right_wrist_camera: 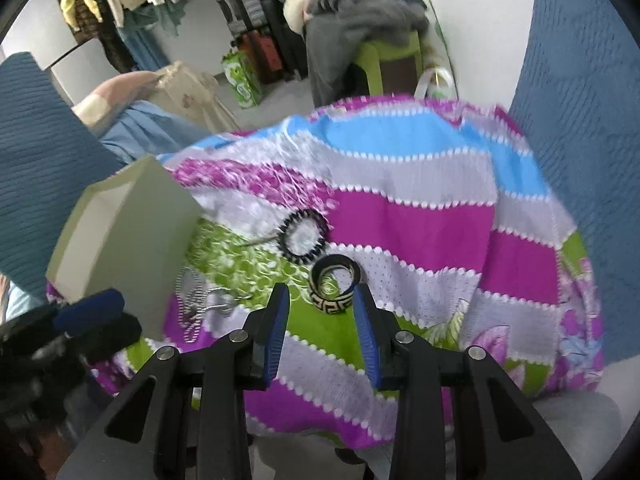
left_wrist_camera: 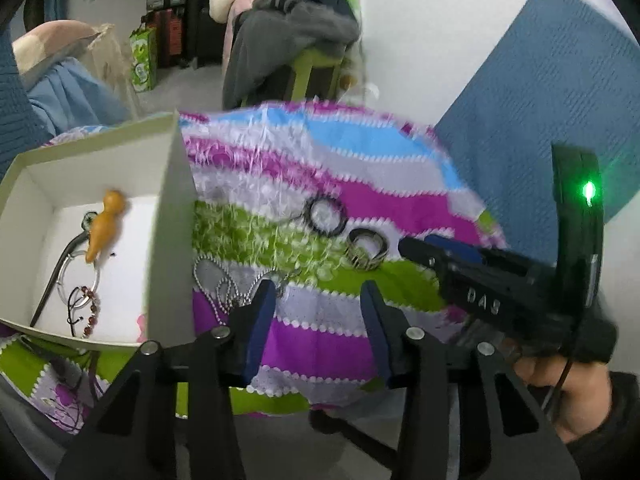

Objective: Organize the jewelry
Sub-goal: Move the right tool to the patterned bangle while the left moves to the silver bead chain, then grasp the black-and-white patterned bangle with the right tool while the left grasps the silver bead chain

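Observation:
A white open box at the left holds an orange figure pendant, a clear ring and a red beaded string. On the striped cloth lie a ball chain, a black-and-white bracelet and a wide patterned bangle. My left gripper hangs open over the cloth beside the chain, with nothing between its fingers. In the right wrist view my right gripper is open just short of the bangle, its pads not touching it. The bracelet lies beyond.
The box stands left of the chain. Blue textured fabric borders the cloth on the right and far left. Beyond the cloth's far edge stand a green chair under grey clothes and a green carton.

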The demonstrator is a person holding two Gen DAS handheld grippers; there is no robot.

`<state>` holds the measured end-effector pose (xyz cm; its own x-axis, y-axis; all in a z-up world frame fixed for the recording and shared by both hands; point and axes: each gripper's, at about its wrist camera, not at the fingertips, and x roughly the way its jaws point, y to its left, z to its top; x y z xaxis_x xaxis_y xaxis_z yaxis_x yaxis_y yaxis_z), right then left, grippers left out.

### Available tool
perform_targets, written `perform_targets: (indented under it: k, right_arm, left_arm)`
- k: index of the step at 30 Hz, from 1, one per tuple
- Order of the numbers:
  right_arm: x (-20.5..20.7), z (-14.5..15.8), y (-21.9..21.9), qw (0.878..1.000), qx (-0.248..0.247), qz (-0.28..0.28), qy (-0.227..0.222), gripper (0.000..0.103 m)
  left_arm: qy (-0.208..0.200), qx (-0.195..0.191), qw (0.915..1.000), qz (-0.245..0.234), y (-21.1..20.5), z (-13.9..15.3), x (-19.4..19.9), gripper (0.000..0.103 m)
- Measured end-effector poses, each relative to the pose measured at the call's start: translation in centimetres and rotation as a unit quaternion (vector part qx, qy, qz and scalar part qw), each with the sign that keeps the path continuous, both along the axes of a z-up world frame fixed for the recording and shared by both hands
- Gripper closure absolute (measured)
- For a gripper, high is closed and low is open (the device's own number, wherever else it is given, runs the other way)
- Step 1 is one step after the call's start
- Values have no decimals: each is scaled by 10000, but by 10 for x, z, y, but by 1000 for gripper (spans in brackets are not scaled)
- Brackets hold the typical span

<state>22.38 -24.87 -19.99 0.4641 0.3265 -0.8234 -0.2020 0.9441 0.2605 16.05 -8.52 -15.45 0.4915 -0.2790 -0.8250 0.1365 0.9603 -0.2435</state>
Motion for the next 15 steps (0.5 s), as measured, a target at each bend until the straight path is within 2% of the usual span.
perform_targets:
  k: [5, 11, 15]
  right_arm:
    - [19, -29, -5, 9992, -62, -21, 393, 85]
    - [36, -48, -8, 9980, -80, 2, 629, 85]
    - [41, -54, 7, 9966, -525, 312, 545, 85]
  left_arm:
    - [223, 152, 9995, 143, -6, -29, 15, 61]
    - [392, 453, 9978, 284, -6, -57, 28, 61]
    - [511, 600, 9963, 339, -4, -71, 33, 61]
